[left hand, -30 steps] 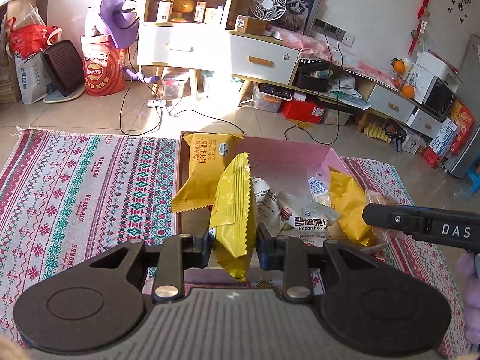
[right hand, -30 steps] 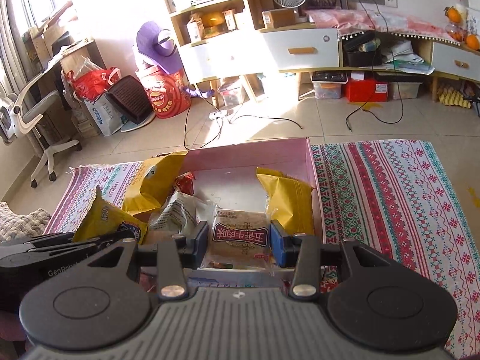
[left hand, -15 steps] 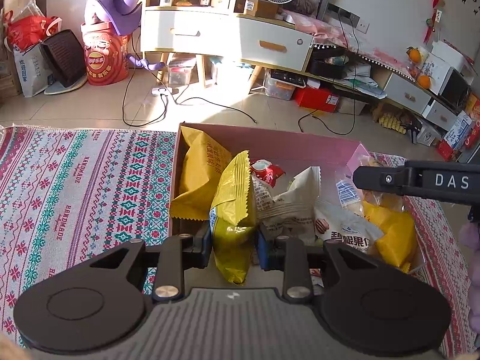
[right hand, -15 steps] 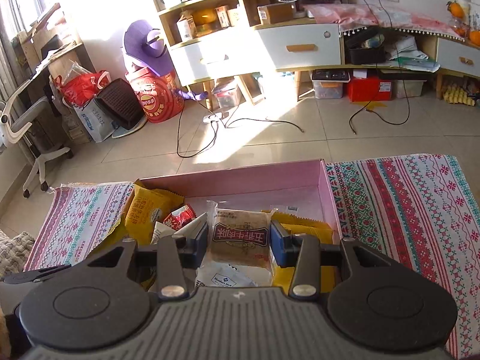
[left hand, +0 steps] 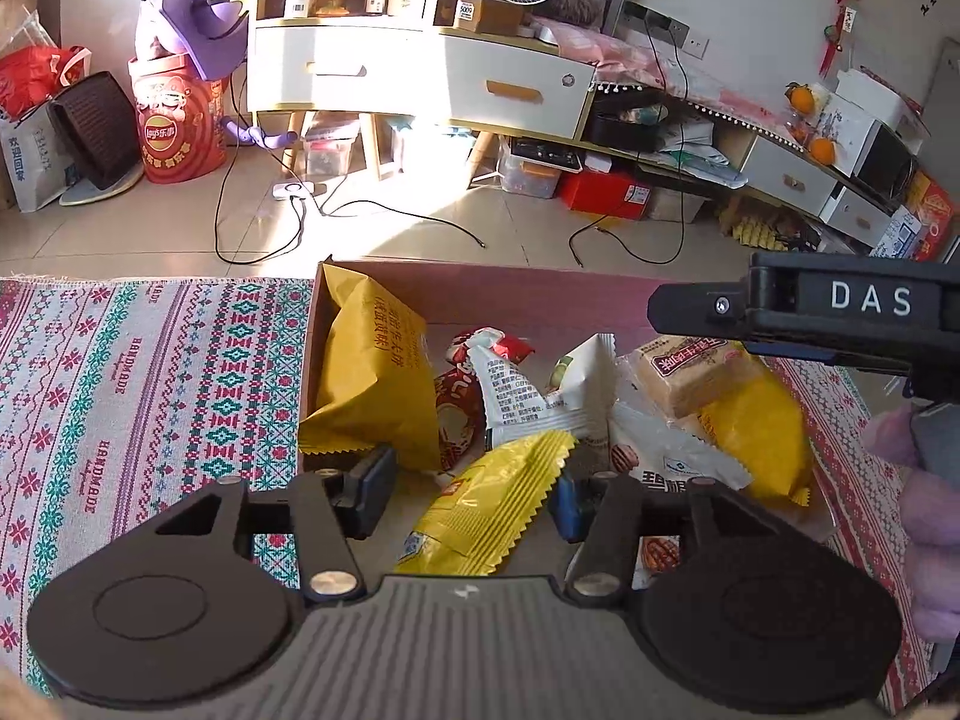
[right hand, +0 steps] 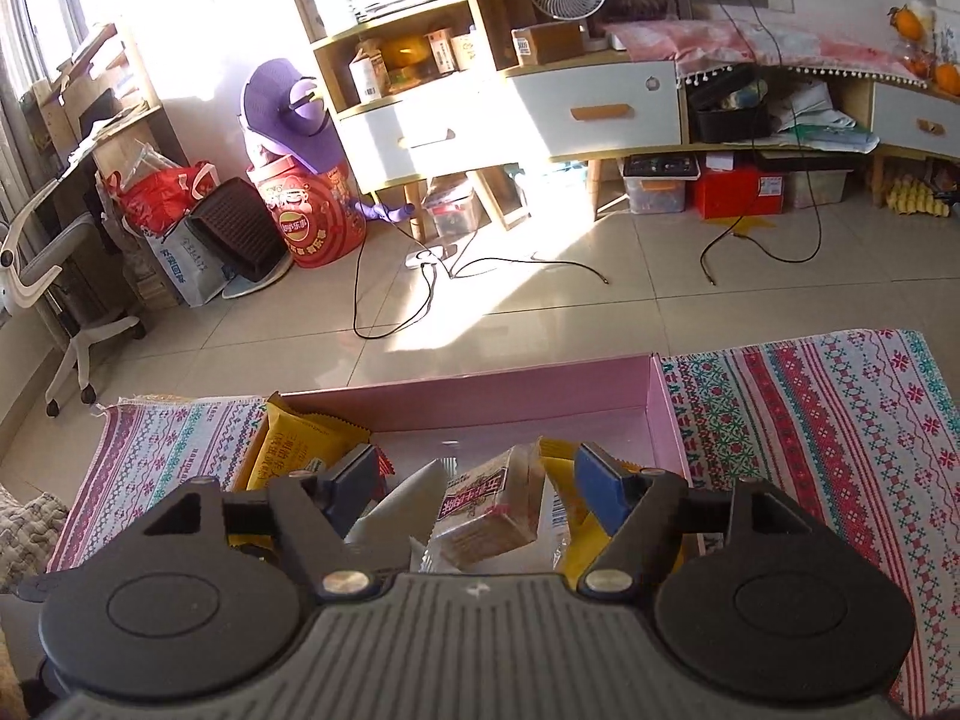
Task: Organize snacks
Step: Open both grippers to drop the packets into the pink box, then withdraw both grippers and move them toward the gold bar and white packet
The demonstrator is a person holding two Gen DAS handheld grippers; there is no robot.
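A pink box (left hand: pixel 528 294) on the patterned rug holds several snack packets. My left gripper (left hand: pixel 471 495) is open over the box's near edge; a small yellow packet (left hand: pixel 492 504) lies loose between its fingers. A large yellow bag (left hand: pixel 372 384) leans in the box's left corner. My right gripper (right hand: pixel 477 489) is open above the box (right hand: pixel 516 402); a clear-wrapped brown cake packet (right hand: pixel 492 510) lies tilted between its fingers, not gripped. This packet (left hand: pixel 690 375) also shows in the left wrist view, under the right gripper's black body (left hand: pixel 828 312).
The rug (left hand: pixel 138 396) spreads left of the box and also right of it (right hand: pixel 840 450). Cables (left hand: pixel 288 210) trail across the tiled floor beyond. A white drawer cabinet (left hand: pixel 420 78) and a red tub (left hand: pixel 174 126) stand at the back.
Both grippers have opened. The small yellow packet dropped from the left gripper into the box, and the cake packet dropped from the right gripper onto the other snacks.
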